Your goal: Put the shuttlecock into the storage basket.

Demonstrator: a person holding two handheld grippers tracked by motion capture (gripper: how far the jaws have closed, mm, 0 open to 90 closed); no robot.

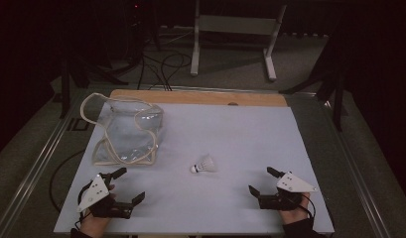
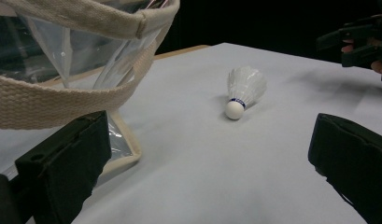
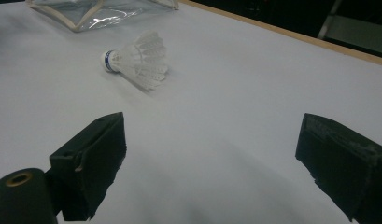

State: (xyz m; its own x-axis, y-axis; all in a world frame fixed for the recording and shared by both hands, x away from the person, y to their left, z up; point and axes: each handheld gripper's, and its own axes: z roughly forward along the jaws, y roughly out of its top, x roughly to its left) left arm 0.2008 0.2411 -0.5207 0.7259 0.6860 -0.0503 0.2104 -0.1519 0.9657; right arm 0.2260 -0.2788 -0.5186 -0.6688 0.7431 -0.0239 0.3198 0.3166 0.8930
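1 shuttlecock, 1 clear bag

White table, metal frame, floor cables

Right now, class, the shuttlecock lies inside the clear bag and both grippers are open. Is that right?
Not quite. The shuttlecock lies on the bare table, beside the clear bag, as the high view shows. Both the left gripper and the right gripper are open.
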